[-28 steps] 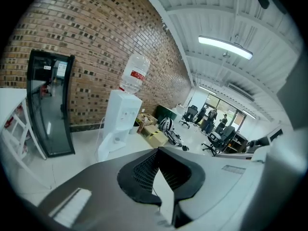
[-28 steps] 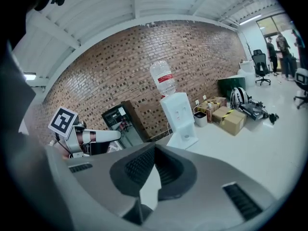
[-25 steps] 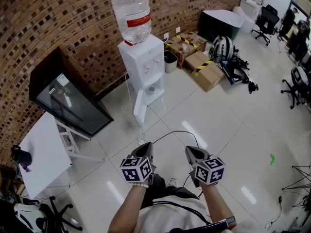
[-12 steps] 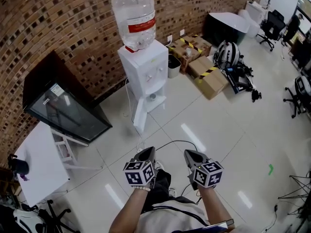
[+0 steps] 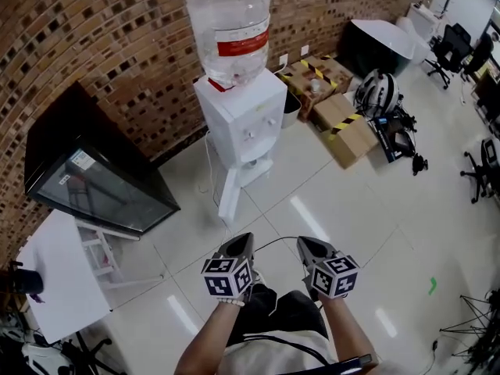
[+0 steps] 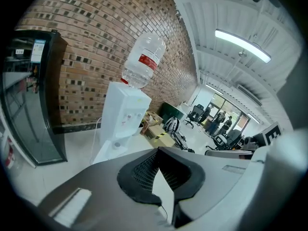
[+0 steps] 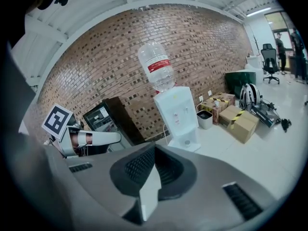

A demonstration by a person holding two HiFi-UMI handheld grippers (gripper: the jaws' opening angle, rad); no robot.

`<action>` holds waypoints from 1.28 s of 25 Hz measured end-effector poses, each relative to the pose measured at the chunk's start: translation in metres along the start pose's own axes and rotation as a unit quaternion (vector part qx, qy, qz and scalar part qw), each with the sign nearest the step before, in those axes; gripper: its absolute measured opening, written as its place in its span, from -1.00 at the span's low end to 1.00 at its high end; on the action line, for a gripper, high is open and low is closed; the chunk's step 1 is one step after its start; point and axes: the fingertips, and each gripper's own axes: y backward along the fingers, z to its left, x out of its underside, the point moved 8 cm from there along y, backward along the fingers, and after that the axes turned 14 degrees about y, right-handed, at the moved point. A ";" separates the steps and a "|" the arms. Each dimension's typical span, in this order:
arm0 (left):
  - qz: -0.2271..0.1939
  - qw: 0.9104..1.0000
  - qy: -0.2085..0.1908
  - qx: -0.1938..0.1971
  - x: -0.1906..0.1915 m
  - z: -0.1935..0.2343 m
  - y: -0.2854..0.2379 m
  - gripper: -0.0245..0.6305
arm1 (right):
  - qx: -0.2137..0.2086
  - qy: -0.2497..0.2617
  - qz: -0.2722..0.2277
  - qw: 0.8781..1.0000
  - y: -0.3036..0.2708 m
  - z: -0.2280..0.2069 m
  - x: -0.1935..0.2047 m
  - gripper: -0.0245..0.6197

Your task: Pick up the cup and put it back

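A white water dispenser with a clear bottle on top stands against the brick wall, ahead of me. A small round thing that may be the cup sits on its low tray, also in the left gripper view; it is too small to make out. My left gripper and right gripper are held side by side above the floor, well short of the dispenser. Both are shut, tips together, with nothing between them.
A black glass-fronted cabinet stands left of the dispenser, with a white table nearer me. Cardboard boxes, a small bin and gear lie to the right. A cable runs over the tiled floor.
The head view has come closer to the dispenser, which now looks larger and higher in the picture. Both grippers stay shut, side by side in front of me.
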 end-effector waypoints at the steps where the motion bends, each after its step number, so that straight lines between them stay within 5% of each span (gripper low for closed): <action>1: 0.000 1.000 0.002 0.000 -0.003 0.004 -0.006 -0.93 | 0.000 0.001 0.000 1.000 -0.008 -0.004 -0.003 -0.89; 17: -0.006 0.999 0.022 -0.022 -0.023 0.048 -0.119 -0.93 | -0.026 0.008 0.024 0.999 -0.132 -0.073 -0.004 -0.89; 32: -0.023 0.997 0.048 -0.052 0.026 0.208 -0.325 -0.93 | -0.045 0.060 0.045 0.996 -0.391 -0.204 0.118 -0.89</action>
